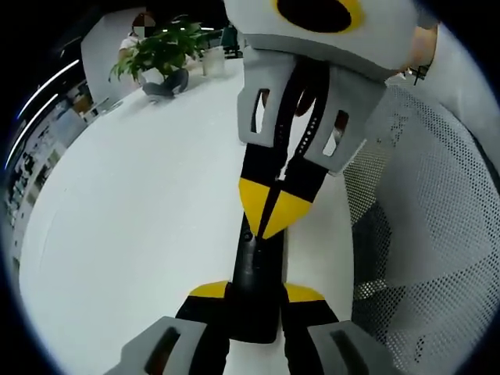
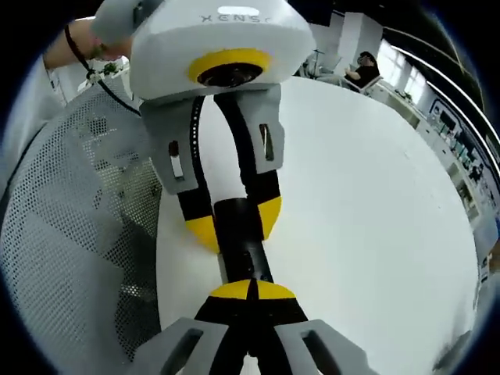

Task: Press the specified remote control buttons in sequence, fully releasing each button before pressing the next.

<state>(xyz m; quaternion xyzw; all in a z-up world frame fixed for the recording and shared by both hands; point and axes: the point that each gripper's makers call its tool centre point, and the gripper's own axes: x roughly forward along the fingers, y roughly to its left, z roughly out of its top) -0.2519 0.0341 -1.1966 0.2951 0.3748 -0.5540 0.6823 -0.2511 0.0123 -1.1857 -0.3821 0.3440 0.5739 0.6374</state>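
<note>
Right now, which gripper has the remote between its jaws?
The left gripper: its yellow-tipped jaws stand apart on either side of the black remote, gripping its end. The right gripper has its jaws shut together, tips pointing at the remote's face.

The white counter (image 1: pixel 133 211) lies bare and open across its wide middle, so a hand-held gripper could sweep freely there. Along one edge a white mesh chair back (image 1: pixel 437 219) stands close against the counter, hemming in that side. At the far end a potted plant (image 1: pixel 160 51) and a white cup (image 1: pixel 213 61) sit near the rim, well apart from the open stretch.
</note>
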